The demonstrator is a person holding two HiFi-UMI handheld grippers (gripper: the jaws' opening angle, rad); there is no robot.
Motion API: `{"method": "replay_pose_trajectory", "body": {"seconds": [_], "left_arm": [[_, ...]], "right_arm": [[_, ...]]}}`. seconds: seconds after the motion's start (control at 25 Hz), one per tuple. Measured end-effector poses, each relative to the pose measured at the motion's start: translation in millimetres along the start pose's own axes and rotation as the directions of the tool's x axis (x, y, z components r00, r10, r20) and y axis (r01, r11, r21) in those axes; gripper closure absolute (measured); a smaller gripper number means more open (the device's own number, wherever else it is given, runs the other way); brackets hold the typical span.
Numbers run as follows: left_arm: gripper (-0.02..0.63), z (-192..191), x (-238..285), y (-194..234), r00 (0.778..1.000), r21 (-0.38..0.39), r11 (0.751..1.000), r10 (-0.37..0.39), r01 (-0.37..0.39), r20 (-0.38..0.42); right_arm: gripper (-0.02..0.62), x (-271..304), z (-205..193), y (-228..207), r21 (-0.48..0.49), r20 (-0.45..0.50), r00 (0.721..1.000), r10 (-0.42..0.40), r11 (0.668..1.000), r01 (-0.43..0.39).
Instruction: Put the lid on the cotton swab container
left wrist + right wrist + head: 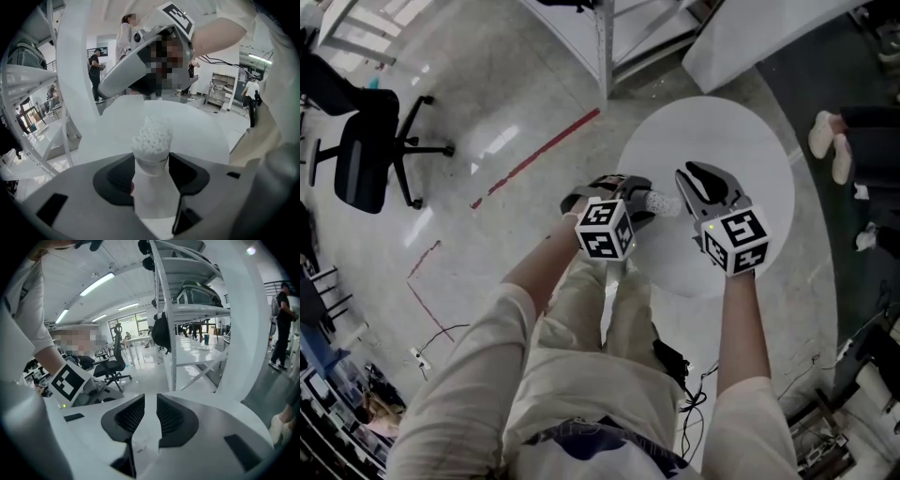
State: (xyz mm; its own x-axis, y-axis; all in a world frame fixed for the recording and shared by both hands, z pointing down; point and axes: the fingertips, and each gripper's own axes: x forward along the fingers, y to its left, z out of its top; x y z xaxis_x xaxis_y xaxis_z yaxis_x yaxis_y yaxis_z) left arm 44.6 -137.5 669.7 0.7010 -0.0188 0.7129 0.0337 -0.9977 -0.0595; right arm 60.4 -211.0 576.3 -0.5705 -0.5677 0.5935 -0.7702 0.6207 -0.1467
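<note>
The left tongs (pixel 151 164) grip the open swab container (pixel 151 199) by its sides, over the near left part of the round white desk (pixel 741 141). To the right, the right tongs (pixel 150 413) stand slightly apart. A faint clear shape low in their gap may be the lid (pixel 136 444).

Bright, even indoor light. Ceiling tubes (pixel 96 284) glow at ten o'clock in the right gripper view. Glare patches shine on the polished floor (pixel 492 145) at ten o'clock in the head view. Both gripper views bend strongly and darken toward their rims.
</note>
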Motion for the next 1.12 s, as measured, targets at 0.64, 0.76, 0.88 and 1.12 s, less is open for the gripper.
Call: {"method": "replay_pose_trajectory", "body": {"seconds": [0.64, 0.76, 0.88, 1.12], "left_arm": [[0.385, -2, 2, 0, 1.000, -0.012, 1.000, 0.007, -0.007, -0.007], [0.385, -2, 3, 0, 1.000, -0.014, 1.000, 0.011, -0.011, -0.010], [0.385, -3, 2, 0, 1.000, -0.016, 1.000, 0.015, -0.015, -0.013], [0.385, -5, 0, -1, 1.000, -0.018, 1.000, 0.021, -0.021, -0.017]], "right_arm": [[0.558, -16, -20, 25, -0.025, -0.039, 0.998, 0.055, 0.998, -0.056], [0.561, -17, -27, 32, -0.044, -0.058, 0.996, 0.071, 0.996, -0.074], [0.563, -19, -33, 39, -0.057, -0.074, 0.994, 0.084, 0.994, -0.088], [0.574, -21, -45, 52, -0.096, -0.117, 0.988, 0.101, 0.989, -0.113]]}}
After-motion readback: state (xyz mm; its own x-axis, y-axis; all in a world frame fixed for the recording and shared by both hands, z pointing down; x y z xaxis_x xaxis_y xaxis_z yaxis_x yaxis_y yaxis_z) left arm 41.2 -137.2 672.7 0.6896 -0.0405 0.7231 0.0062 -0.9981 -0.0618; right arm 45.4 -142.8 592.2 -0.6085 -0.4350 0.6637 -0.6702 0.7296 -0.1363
